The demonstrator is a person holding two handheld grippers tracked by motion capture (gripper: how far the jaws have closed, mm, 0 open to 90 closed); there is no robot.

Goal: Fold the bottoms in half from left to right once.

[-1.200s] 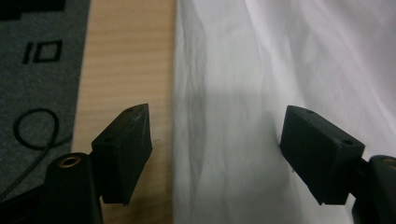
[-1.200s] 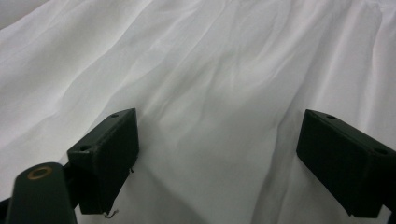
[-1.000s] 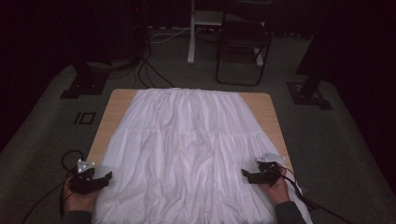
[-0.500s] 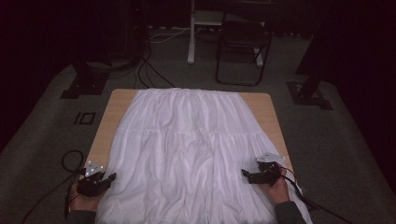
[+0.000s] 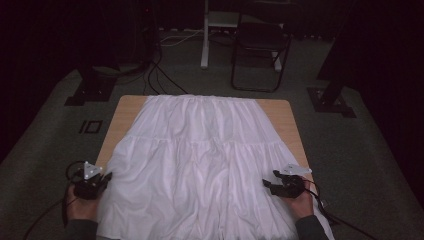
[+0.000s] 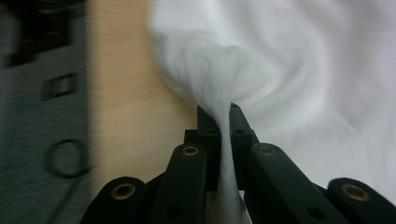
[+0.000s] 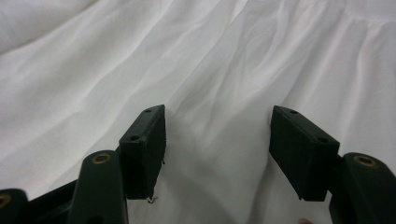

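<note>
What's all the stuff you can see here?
skirt: one, white, spread over the table
table: one, light wood, middle of the floor
chair: one, dark, behind the table
cables: several, dark, on the floor behind the table
left hand-held gripper: one, black, shut on the skirt's left edge
right hand-held gripper: one, black, jaws just closing but apart, over the skirt's right side
hands: two, at the near edge

hidden: we see the white skirt [image 5: 200, 165] covering most of the tabletop [image 5: 127, 112] | cut off: its near hem leaves the high view's bottom edge | blurred: floor [image 6: 42, 93] beside the tabletop in the left gripper view
</note>
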